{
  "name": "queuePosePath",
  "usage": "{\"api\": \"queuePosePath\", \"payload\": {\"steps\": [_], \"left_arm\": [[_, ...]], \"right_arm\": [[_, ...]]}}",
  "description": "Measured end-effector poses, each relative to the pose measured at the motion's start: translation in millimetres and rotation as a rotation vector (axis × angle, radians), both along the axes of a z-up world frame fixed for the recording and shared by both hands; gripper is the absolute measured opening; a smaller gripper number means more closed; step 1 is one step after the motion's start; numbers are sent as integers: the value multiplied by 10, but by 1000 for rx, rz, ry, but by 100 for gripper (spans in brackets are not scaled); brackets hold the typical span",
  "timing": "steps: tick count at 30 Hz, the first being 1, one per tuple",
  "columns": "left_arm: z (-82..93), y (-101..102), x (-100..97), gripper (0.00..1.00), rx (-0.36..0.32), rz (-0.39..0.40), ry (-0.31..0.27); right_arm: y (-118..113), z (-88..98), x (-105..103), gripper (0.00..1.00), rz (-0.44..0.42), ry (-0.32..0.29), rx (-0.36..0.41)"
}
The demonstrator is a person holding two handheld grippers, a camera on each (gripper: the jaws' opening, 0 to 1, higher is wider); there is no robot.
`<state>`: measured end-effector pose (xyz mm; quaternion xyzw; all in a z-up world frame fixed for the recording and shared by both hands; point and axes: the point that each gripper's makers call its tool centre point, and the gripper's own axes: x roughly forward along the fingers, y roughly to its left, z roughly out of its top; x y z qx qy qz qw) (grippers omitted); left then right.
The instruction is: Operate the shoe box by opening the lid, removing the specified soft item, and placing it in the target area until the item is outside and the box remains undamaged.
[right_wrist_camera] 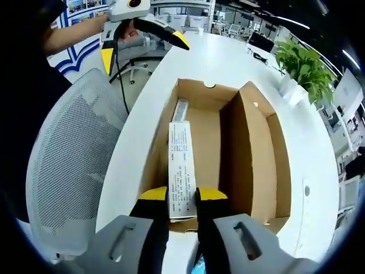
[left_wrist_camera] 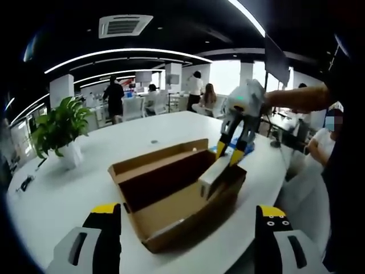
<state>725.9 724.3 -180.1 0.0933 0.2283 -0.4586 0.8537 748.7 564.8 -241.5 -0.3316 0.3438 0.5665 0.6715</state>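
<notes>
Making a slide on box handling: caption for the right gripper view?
Right gripper clamps a slim white printed carton over the open cardboard shoe box on the white table.

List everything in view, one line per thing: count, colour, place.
shoe box: one, brown cardboard, lid open, on the table.
flat carton: one, white with print, lying inside the shoe box at one end, clamped by the right hand-held gripper.
table: one, white, under the shoe box.
potted plant: one, green in a white pot, on the table.
mesh chair: one, grey, beside the table.
people: several, in the background.
left hand-held gripper: one, yellow-tipped, open, near the shoe box.
right hand-held gripper: one, yellow-tipped, shut on the flat carton.
</notes>
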Motion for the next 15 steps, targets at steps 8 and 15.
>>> {"api": "queuePosePath", "payload": {"steps": [8, 15], "left_arm": [[-1, -25, 0, 99, -4, -8, -2], [-7, -29, -6, 99, -5, -8, -1]], "right_arm": [[-40, 154, -18, 15, -7, -20, 19], [-108, 333, -13, 15, -16, -38, 43]]}}
